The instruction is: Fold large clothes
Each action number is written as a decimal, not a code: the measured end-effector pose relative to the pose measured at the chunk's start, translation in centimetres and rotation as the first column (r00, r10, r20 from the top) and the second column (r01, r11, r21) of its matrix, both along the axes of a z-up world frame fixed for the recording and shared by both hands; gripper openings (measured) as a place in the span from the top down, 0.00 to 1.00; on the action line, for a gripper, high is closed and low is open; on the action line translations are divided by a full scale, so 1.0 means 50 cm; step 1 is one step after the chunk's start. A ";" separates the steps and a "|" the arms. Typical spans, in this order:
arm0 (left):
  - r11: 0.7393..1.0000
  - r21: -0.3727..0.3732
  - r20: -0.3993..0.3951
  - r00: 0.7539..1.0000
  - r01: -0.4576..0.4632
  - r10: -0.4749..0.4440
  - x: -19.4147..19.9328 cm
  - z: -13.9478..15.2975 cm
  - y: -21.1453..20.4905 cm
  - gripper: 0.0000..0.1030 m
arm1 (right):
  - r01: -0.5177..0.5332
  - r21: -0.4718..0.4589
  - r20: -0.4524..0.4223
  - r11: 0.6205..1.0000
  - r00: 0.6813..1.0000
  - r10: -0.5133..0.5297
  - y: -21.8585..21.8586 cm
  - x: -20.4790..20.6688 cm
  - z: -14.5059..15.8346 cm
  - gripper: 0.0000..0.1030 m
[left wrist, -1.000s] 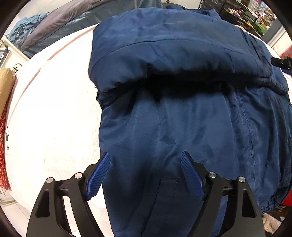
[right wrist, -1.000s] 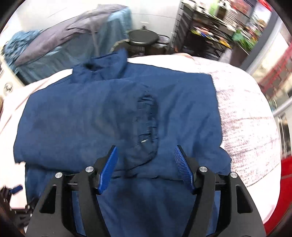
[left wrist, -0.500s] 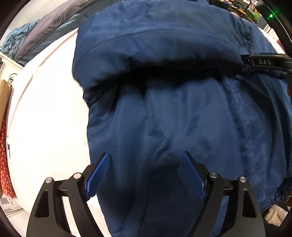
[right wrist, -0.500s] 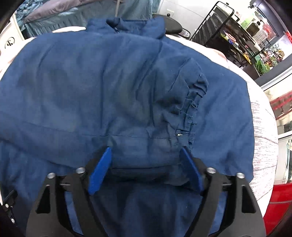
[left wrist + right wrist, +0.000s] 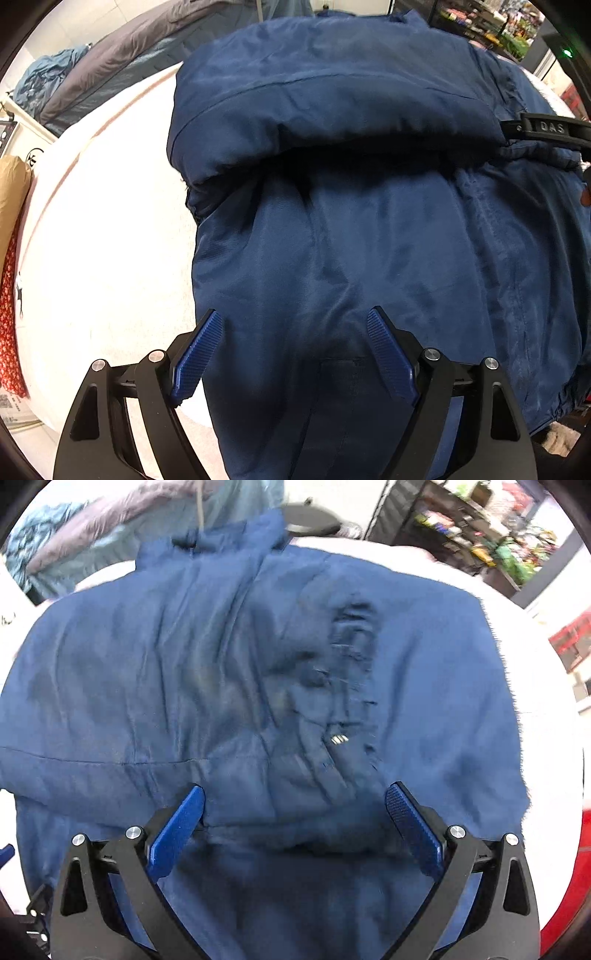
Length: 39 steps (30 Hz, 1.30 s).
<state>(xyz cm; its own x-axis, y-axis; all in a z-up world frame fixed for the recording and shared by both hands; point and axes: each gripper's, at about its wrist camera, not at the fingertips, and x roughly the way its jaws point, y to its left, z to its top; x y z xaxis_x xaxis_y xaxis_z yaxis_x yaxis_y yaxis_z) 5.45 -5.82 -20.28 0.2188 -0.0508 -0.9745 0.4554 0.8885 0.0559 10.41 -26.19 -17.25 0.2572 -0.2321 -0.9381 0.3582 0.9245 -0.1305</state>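
Note:
A navy jacket [image 5: 351,240] lies flat on a white table [image 5: 103,240], collar [image 5: 229,535] at the far end. One sleeve [image 5: 332,103] is folded across the chest, and its gathered cuff [image 5: 351,657] rests near the middle. My left gripper [image 5: 293,314] hovers open over the lower body by a pocket, pads clear of the cloth. My right gripper [image 5: 294,788] points down at the folded sleeve's near edge. Its jaws are opening and stand wide to either side of the fabric without pressing it. One of its black fingers [image 5: 546,127] shows at the right edge of the left wrist view.
Grey and blue clothes [image 5: 110,74] are heaped behind the table at the far left. A black stool [image 5: 314,518] and stocked shelves [image 5: 480,528] stand beyond the collar. Red patterned cloth [image 5: 9,332] hangs at the table's left side.
My right gripper has sunk closer to the jacket and its jaws have spread wider. Its finger has come into the left wrist view. The left gripper has kept its place and opening.

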 end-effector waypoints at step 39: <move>0.966 -0.243 -0.245 0.969 -0.088 0.026 -0.222 -0.003 0.332 0.21 | 0.308 0.217 -0.126 0.926 0.950 -0.286 -0.159 -0.594 0.101 0.06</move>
